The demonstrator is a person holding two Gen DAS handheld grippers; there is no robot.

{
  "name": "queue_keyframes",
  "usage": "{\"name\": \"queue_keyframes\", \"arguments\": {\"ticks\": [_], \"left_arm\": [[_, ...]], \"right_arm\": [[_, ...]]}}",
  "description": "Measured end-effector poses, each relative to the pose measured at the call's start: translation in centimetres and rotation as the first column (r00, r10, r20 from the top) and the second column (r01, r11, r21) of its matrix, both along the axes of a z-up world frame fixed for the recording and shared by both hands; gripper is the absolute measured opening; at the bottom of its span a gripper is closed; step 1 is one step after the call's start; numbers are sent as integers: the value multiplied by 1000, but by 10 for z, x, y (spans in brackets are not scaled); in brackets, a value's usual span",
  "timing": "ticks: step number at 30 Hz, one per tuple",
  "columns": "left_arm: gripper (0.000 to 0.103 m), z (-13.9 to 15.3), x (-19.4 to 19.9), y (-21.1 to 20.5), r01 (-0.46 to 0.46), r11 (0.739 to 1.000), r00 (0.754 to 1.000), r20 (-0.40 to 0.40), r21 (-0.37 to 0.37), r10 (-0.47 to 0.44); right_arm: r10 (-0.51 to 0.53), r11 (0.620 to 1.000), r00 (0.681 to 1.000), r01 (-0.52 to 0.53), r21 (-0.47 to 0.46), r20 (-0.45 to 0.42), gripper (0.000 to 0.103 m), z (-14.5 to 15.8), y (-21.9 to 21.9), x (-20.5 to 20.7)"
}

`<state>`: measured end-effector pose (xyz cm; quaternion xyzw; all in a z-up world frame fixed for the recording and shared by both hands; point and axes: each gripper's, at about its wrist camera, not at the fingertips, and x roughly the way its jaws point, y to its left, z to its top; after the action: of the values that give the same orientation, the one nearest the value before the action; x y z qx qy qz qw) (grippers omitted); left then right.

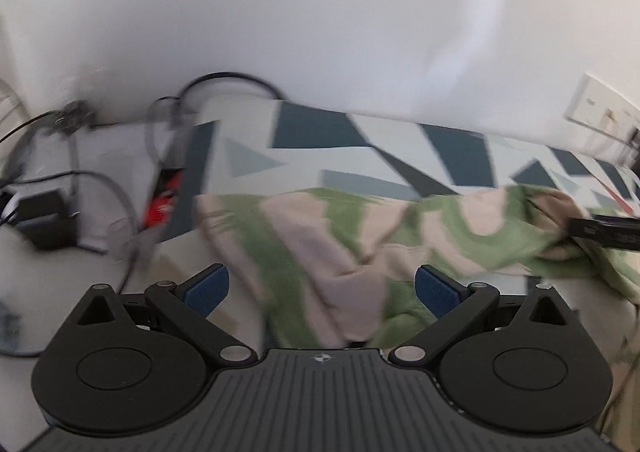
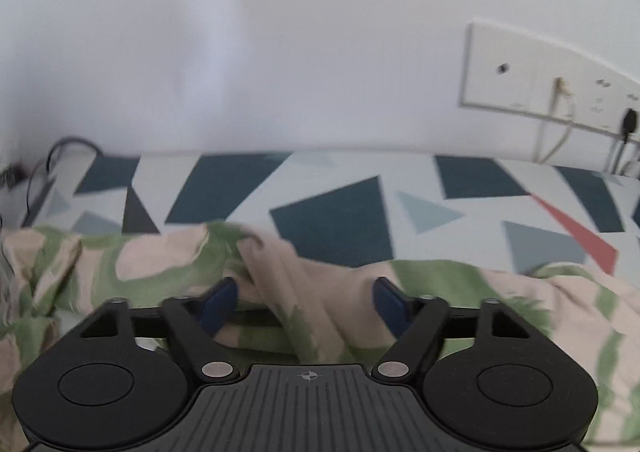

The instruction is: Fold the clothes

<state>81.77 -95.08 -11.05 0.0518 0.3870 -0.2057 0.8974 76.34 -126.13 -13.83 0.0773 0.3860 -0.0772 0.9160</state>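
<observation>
Both views motion-blurred, cable clutter (image 1: pixel 72 180) at far left hard to make out. 1 garment (image 1: pixel 320 244), pink-beige with green patches, crumpled on the geometric-print sheet (image 2: pixel 332 224) by the white wall. 2 tongs: left tongs (image 1: pixel 322 292) apart, right tongs (image 2: pixel 306 308) apart, cloth bunched between each pair

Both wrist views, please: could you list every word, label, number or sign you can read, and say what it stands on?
No text can be read in either view.
Red and black item beside the patterned cloth: white marks, too blurred to read.
Wall socket panel: small marks, too small to read.
Left gripper and right gripper bodies: only a crosshair symbol, no words.
</observation>
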Motion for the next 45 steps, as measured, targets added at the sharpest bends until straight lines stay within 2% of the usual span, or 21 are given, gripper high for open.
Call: {"name": "queue_keyframes", "arguments": {"ticks": [1, 4, 8, 10, 11, 12, 13, 16, 18, 22, 24, 27, 28, 29, 31, 33, 35, 37, 40, 43, 45], "left_arm": [[101, -1, -2, -7, 23, 999, 1000, 11, 25, -24], [101, -4, -12, -30, 104, 992, 994, 29, 69, -106], [101, -22, -18, -60, 174, 969, 984, 16, 178, -180], [99, -30, -19, -67, 187, 961, 981, 3, 205, -191], [94, -33, -17, -66, 189, 962, 982, -22, 198, -188], [81, -35, -15, -64, 175, 967, 984, -58, 184, -167], [77, -35, -12, -58, 144, 979, 987, -88, 145, -132], [70, -34, -11, -38, 46, 994, 990, -137, 103, -32], [67, -33, -20, -29, 35, 992, 991, -136, 121, -19], [66, -29, -47, -14, 53, 981, 991, -133, 184, -29], [66, -26, -57, -4, 32, 979, 987, -162, 204, 2], [66, -25, -67, 17, -61, 970, 979, -177, 235, 105], [68, -24, -71, 24, -95, 965, 975, -174, 243, 140], [69, -22, -73, 29, -119, 963, 973, -163, 243, 161], [70, -17, -78, 38, -162, 958, 970, -138, 238, 198], [72, -12, -82, 32, -134, 965, 980, -115, 224, 163], [77, -9, -86, 21, -80, 971, 991, -82, 225, 101], [78, -14, -91, 0, 3, 965, 999, -47, 261, 10], [78, -22, -93, -29, 68, 955, 998, -15, 287, -67], [78, -21, -83, -46, 73, 973, 997, -25, 221, -70], [78, -24, -73, -54, 54, 977, 998, -49, 206, -45]], "right_arm": [[-12, 1000, 1000, 12, 4, -17, 24, -2, -1, 2], [-45, 996, 999, 44, 72, 11, 6, 6, -12, -9], [-121, 987, 986, 107, 124, 115, 5, 33, -32, -44], [-176, 977, 974, 155, 145, 146, 4, 44, -45, -63], [-203, 971, 966, 179, 157, 158, 4, 48, -52, -73], [-227, 965, 959, 198, 171, 168, 4, 51, -58, -81], [-249, 958, 953, 217, 187, 174, 4, 53, -65, -87], [-301, 940, 941, 266, 213, 153, 4, 54, -78, -109], [-320, 935, 940, 293, 201, 119, 3, 50, -79, -124], [-325, 930, 946, 321, 177, -6, 3, 29, -78, -147], [-323, 925, 944, 329, 190, -58, 3, 20, -77, -155], [-279, 935, 957, 288, 208, -73, 7, 15, -69, -154], [-253, 946, 965, 261, 193, -67, 11, 16, -65, -150], [-222, 959, 973, 229, 168, -61, 21, 16, -59, -145], [-157, 983, 986, 162, 86, -58, 28, 15, -46, -138], [-95, 996, 993, 95, -3, -69, 33, 12, -34, -131], [-55, 997, 994, 50, -51, -94, 38, 5, -25, -125], [-43, 999, 991, 40, -29, -127, 45, -5, -21, -120], [-70, 997, 992, 66, -36, -104, 45, -10, -11, -117], [-86, 992, 996, 83, -91, -32, 46, -4, -3, -111], [-64, 993, 998, 63, -98, -3, 46, -2, 0, -105]]}}
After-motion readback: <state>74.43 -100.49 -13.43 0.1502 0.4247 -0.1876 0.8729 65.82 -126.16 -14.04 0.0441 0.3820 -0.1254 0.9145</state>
